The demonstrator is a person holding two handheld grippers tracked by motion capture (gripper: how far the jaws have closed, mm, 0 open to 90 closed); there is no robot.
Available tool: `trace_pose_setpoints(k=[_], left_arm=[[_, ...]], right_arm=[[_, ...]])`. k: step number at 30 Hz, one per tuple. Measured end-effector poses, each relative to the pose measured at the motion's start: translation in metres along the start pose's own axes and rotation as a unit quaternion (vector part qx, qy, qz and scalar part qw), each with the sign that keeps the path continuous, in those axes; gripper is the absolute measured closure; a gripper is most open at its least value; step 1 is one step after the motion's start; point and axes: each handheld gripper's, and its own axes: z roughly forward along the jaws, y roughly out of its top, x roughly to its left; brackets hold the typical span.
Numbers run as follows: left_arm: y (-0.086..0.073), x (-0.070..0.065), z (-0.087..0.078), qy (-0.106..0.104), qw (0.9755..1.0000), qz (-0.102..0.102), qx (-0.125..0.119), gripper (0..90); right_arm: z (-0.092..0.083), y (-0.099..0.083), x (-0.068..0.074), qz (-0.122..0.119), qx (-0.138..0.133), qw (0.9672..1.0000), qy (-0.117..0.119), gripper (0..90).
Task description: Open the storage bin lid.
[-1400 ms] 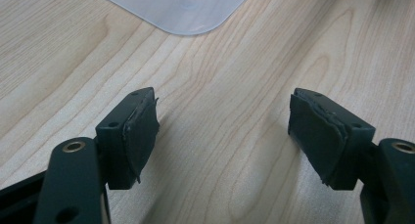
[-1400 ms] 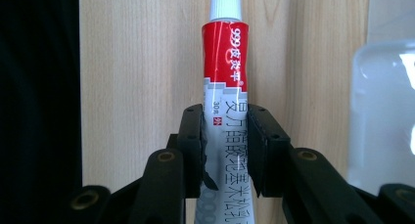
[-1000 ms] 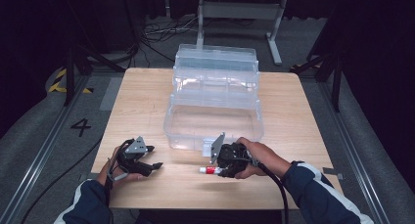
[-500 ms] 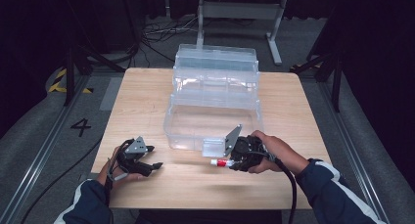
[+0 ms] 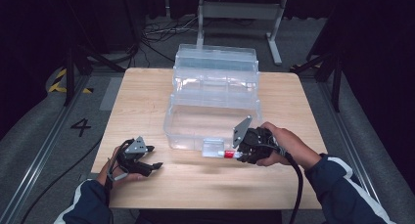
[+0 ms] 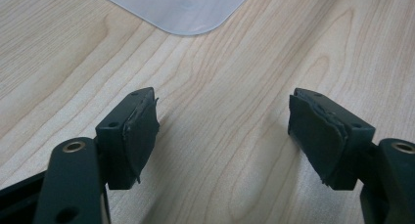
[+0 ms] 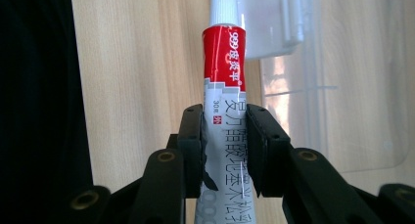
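A red, grey and white ointment tube (image 7: 226,87) with a white cap is clamped between the jaws of my right gripper (image 7: 224,145), cap pointing away from the hand. From above, the tube (image 5: 226,154) hangs over the table just in front of the clear plastic box (image 5: 214,104), its cap close to the box's front latch (image 5: 211,147). My right gripper (image 5: 241,153) is shut on it. My left gripper (image 5: 152,157) rests low at the table's front left, jaws open and empty; its pads (image 6: 142,128) stand wide apart over bare wood.
The clear tiered box stands open in the middle of the wooden table (image 5: 142,101). A rounded corner of clear plastic (image 6: 181,9) lies ahead of the left gripper. Beyond the table are dark floor, cables and metal stands (image 5: 235,11).
My right gripper has lifted the tube off the table and carried it right, toward the box's front. The left gripper has stayed where it was.
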Motion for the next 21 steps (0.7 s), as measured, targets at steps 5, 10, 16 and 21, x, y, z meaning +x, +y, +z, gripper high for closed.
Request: trace_pose_setpoints(k=[5, 10, 16, 21], left_arm=[[0.0, 0.0, 0.0, 0.0, 1.0, 0.0, 0.0, 27.2], [0.0, 0.0, 0.0, 0.0, 1.0, 0.0, 0.0, 27.2], [0.0, 0.0, 0.0, 0.0, 1.0, 0.0, 0.0, 27.2], [0.0, 0.0, 0.0, 0.0, 1.0, 0.0, 0.0, 27.2]], right_arm=[[-0.01, 0.0, -0.007, 0.002, -0.003, 1.0, -0.008, 70.4], [-0.019, 0.0, -0.013, 0.005, -0.007, 0.9998, -0.015, 70.4], [-0.022, 0.001, -0.02, 0.008, -0.008, 0.9997, -0.02, 70.5], [-0.022, 0.001, -0.028, 0.018, -0.002, 0.9996, -0.021, 70.5]])
